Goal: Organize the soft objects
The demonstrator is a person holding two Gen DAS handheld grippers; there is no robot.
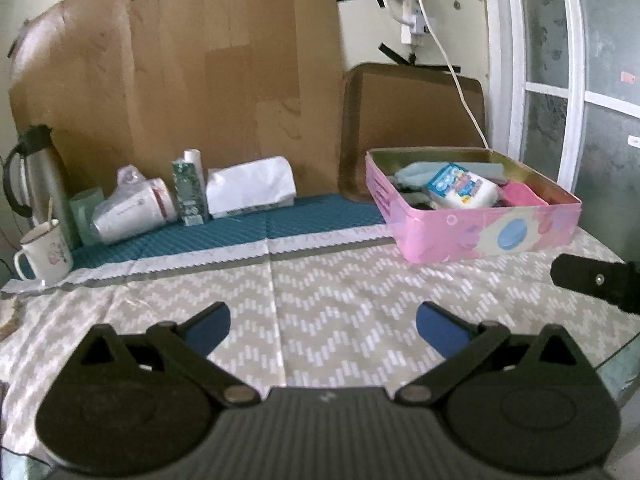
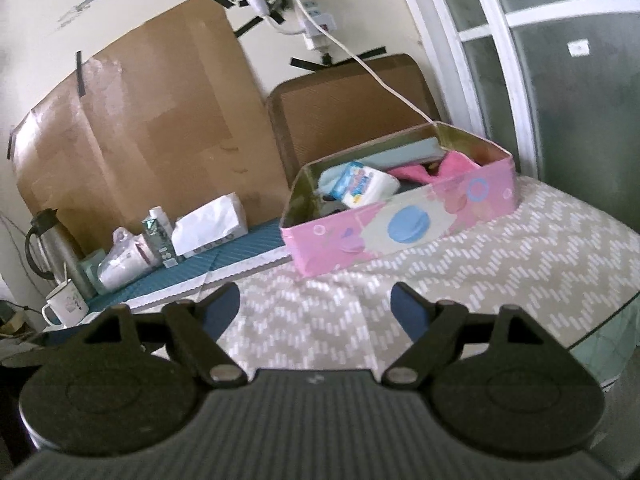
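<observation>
Both tools hover over the tabletop [image 1: 328, 300], which is covered in a beige-and-white zigzag-patterned cloth. The left tool [image 1: 323, 325] has its blue-padded fingers spread wide with nothing between them, and the right tool [image 2: 315, 307] is likewise spread and holding nothing.

The pink rectangular tin box with a blue round motif on its side [image 1: 480, 232] stands on the cloth toward the back right, ahead of both tools and apart from them. Inside it lie the soft things: a white plastic-wrapped pack with blue and pink print [image 1: 460, 189], a pink cloth [image 1: 522, 195] and a pale blue cloth [image 1: 414, 172]. The pack's lettering is too blurred to read.

Along the back left, on a teal mat [image 1: 240, 226], sit a white tissue pack [image 1: 250, 187], a green patterned carton [image 1: 189, 192], a steel flask with a black handle [image 1: 40, 176] and a white mug [image 1: 44, 252]; their labels cannot be read.
</observation>
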